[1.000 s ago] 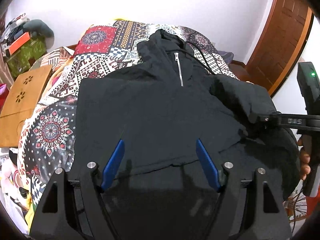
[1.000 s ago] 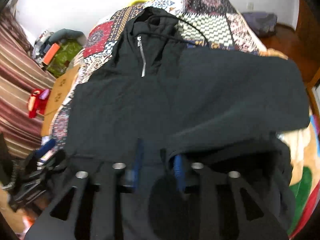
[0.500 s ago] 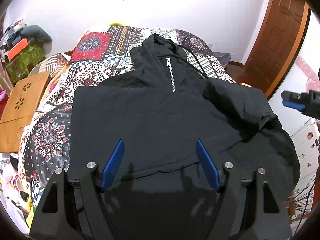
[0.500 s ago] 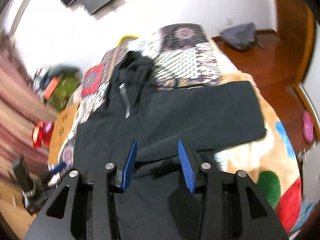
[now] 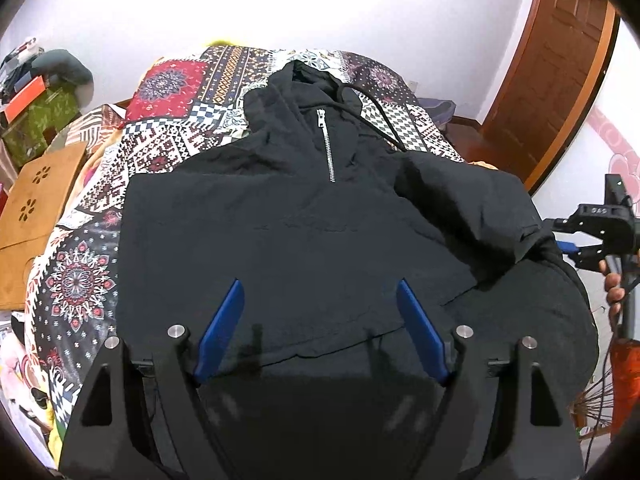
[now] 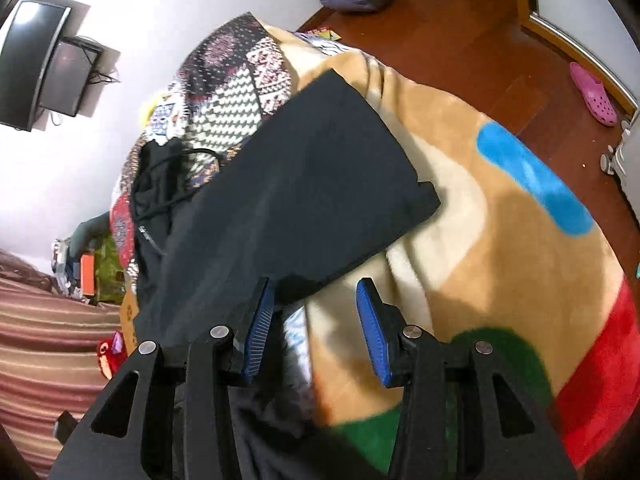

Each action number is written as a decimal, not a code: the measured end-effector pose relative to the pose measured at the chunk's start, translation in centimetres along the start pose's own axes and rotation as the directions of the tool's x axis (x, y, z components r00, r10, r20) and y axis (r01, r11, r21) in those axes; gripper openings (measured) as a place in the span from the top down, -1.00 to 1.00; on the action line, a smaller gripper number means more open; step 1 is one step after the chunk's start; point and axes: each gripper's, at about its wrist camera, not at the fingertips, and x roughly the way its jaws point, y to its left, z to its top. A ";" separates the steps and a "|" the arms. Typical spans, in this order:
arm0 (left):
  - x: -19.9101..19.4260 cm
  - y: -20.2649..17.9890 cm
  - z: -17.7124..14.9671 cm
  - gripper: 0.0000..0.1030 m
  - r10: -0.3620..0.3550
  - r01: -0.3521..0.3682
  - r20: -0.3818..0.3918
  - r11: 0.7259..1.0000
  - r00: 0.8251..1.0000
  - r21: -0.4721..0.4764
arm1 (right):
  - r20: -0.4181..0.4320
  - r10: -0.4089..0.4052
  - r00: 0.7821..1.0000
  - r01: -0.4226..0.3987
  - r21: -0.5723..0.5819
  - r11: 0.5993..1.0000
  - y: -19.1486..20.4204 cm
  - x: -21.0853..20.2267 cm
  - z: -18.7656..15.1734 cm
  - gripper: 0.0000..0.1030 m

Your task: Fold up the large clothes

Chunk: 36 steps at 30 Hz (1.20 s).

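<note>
Left wrist view: the hoodie lies flat on the bed. Your left gripper hovers wide and empty; its jaws just widened. Your right gripper, part-open, holds nothing, poised beside the sleeve.

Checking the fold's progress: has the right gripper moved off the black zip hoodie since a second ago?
Yes. The right gripper, open, has swung right off the black zip hoodie over the tan fleece blanket.
</note>
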 end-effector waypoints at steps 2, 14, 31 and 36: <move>0.4 0.0 0.1 -0.52 0.001 -0.001 -0.008 1.000 1.000 -0.003 | -0.005 -0.002 1.000 0.002 0.001 1.000 0.0 0.5 0.4 0.24; 0.6 0.4 0.3 -0.52 -0.005 0.005 -0.010 1.000 1.000 -0.019 | 0.072 -0.098 0.993 0.108 -0.157 0.982 1.8 0.5 1.3 0.80; -4.9 2.9 0.1 -0.52 0.007 -0.004 0.116 1.000 0.993 -0.027 | 0.124 0.152 0.981 -0.052 -0.579 0.814 20.8 -3.3 -6.4 0.90; -6.6 4.7 -0.6 -0.54 0.017 -0.010 0.148 0.999 0.989 -0.047 | 0.017 0.194 0.981 -0.130 -0.684 0.718 26.2 -0.6 -11.4 0.90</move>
